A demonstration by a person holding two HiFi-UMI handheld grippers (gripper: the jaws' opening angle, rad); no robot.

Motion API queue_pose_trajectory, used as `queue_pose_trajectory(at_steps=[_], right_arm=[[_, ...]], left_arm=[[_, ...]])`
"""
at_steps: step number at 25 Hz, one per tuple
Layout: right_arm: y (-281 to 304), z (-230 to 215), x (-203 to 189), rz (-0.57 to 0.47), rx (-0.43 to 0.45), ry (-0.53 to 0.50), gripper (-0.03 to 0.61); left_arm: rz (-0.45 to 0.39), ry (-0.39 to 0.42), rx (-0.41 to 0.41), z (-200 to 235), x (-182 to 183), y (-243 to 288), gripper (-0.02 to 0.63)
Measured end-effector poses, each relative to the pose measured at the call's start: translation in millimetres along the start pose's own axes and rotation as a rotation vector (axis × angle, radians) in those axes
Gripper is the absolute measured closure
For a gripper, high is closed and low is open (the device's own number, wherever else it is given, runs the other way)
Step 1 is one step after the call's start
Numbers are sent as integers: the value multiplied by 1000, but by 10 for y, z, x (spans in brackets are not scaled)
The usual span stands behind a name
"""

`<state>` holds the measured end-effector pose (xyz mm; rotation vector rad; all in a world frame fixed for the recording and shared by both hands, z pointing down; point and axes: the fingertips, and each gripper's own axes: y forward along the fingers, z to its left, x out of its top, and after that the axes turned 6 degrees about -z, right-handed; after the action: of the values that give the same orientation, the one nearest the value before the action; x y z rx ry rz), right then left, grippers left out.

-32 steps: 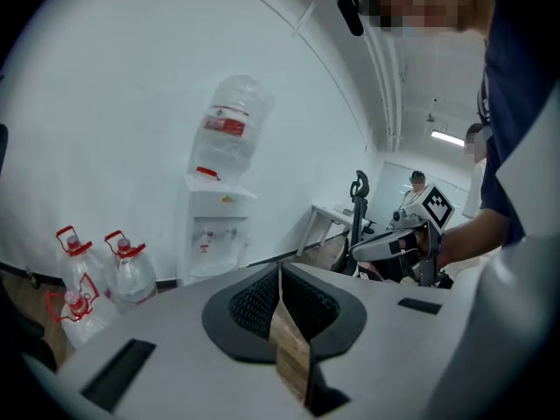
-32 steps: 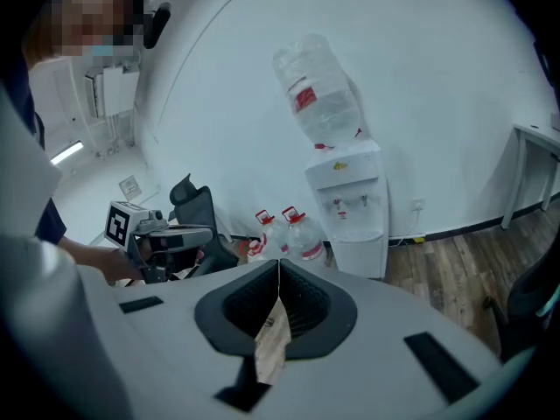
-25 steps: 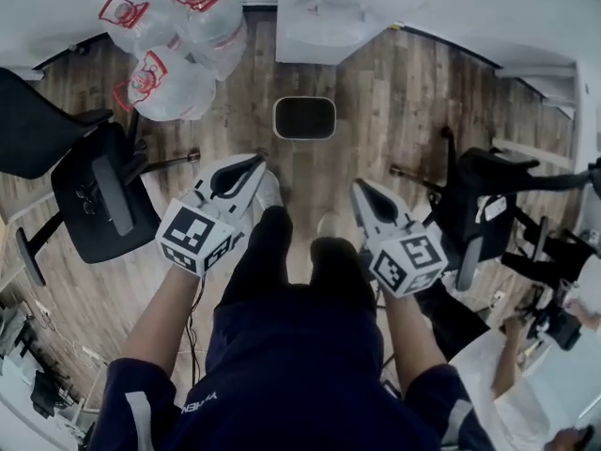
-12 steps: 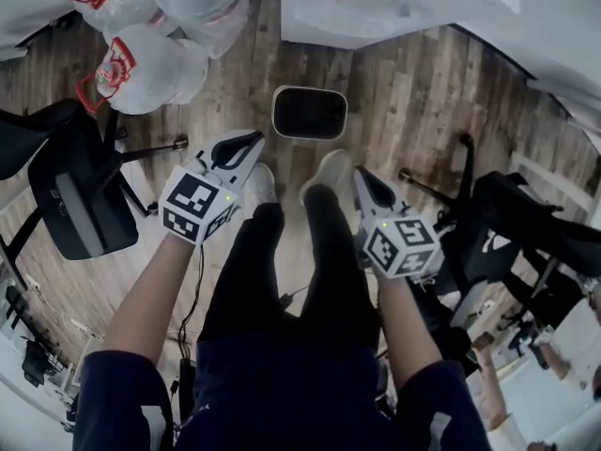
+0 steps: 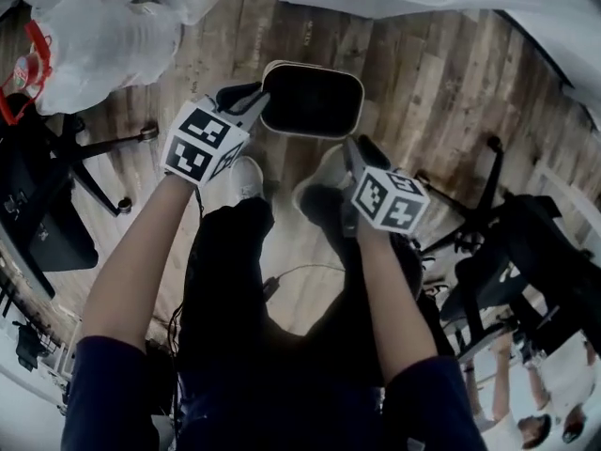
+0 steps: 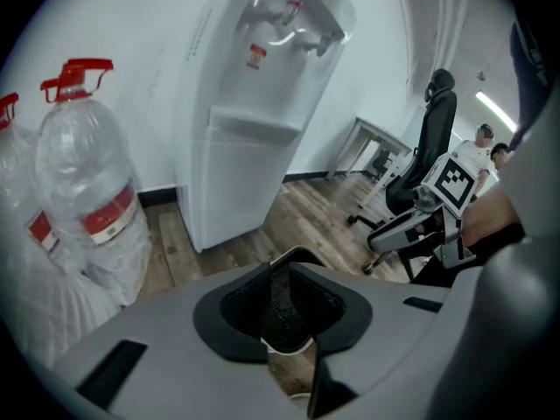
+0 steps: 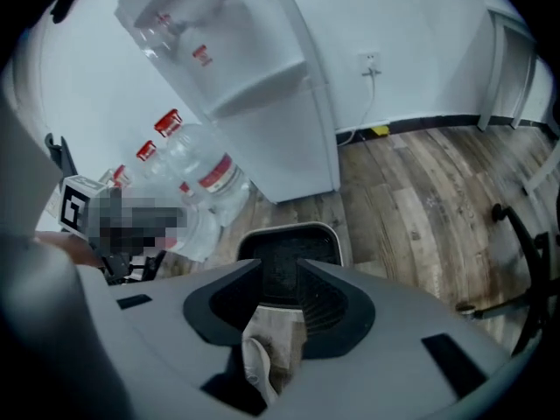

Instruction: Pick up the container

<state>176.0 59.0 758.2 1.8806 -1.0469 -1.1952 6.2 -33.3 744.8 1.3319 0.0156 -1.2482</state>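
The container (image 5: 312, 100) is a black bin with a pale rim, standing on the wood floor just ahead of the person's feet. My left gripper (image 5: 252, 100) is at its left rim. In the left gripper view, the left gripper (image 6: 282, 271) has its jaws opening with only a narrow gap, and a corner of the container (image 6: 292, 252) shows just past the tips. My right gripper (image 5: 351, 150) hangs over the near right rim. In the right gripper view, the right gripper (image 7: 280, 268) has its jaws opening with nothing between them, and the container (image 7: 290, 245) lies straight ahead.
A white water dispenser (image 6: 262, 103) stands behind the bin against the wall. Large water bottles (image 5: 103, 36) with red handles lie at the left. Office chairs (image 5: 47, 205) flank both sides. The person's shoes (image 5: 239, 172) stand right by the bin.
The person has stepped and leaned toward the bin. Both grippers went forward from above the legs to the bin's rim, and their jaws have parted.
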Motion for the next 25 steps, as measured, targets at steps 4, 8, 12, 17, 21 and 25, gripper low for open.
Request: queue_pose_trajectory(at_steps=[4,8,12,17,21,25], right_arm=[[525,-421,-355,22,-133,85,429],[910,-780,-692,42,-247,132,403],[1183,-946,-890,58,-303,242,399],[1380,-1037,-997,37,-337,323,410],[1447,-1113,-1029,37,-356,326,453],[1480,-1186,-1041,48,-366,326,512]], left_arm=[[70,65,-9,260,-448,523,493],[122,86,-27,462,-805,966,437],[152,113,-42,578,-1002,1301,414],[205,150,-66,643,-1136,1573,413],[256,167,-91,680,-1233,1678,417],[304,136,-123,657,-1274,1729,463]])
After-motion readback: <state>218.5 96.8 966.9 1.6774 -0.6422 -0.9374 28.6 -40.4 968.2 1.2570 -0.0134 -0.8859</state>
